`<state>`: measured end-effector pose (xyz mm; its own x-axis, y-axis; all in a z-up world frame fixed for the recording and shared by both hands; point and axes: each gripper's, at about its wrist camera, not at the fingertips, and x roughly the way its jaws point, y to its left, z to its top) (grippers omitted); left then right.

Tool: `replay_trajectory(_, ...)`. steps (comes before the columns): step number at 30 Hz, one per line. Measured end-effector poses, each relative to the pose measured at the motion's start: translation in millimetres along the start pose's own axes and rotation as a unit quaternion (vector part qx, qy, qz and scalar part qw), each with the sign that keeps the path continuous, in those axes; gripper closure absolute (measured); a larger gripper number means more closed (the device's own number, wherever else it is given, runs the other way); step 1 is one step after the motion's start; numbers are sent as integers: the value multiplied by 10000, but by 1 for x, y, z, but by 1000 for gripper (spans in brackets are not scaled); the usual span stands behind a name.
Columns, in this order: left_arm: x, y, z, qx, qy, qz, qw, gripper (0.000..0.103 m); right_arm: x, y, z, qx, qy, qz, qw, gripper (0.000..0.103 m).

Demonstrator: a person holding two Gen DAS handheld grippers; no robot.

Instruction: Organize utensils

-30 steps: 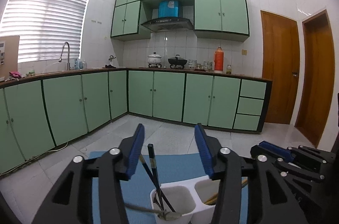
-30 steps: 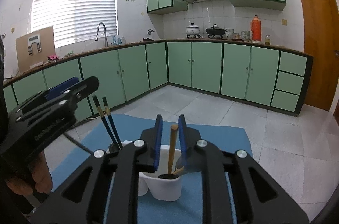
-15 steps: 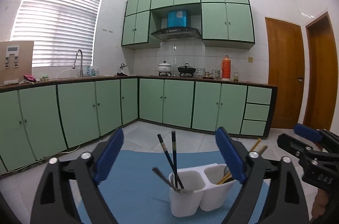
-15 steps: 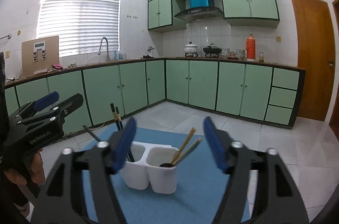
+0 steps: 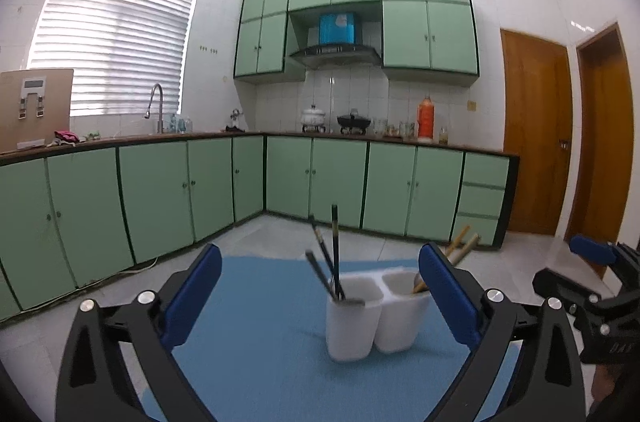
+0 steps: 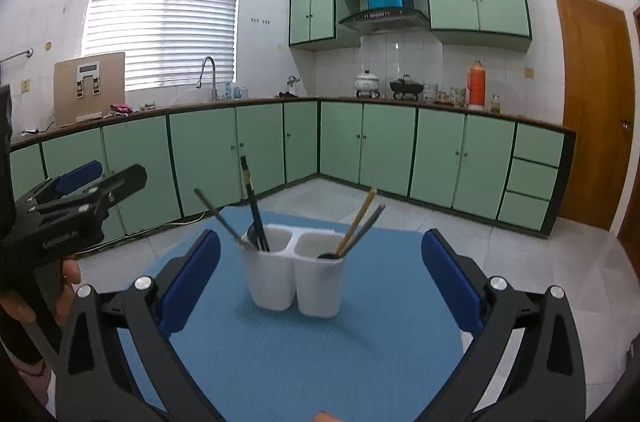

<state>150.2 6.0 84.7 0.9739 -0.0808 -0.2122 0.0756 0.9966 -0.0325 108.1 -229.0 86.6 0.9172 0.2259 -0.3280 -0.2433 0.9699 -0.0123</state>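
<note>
Both tools, left tool [image 5: 320,296] and right tool [image 6: 320,268], are opening, empty; the white two-cup utensil holder [image 6: 294,276] stands at twelve o'clock with black chopsticks [image 6: 253,210].

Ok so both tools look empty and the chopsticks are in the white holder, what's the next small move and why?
Probably draw both tools clear and stop. The left tool and right tool are opening with nothing between their pads. The dark chopsticks and wooden chopsticks stand in separate compartments of the white holder, and nothing loose shows on the blue mat.
</note>
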Motion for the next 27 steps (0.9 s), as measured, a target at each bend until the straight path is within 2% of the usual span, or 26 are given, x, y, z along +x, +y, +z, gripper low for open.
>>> replay_trajectory(13, -22, -13, -26, 215, 434, -62, 9988, 6, -20, 2, -13, 265, 191, 7, 9995, 5)
replay_trajectory(27, -26, -16, -35, 154, 551, -111, 9983, 6, -8, 4, -23, 212, 383, 26, 9990, 5)
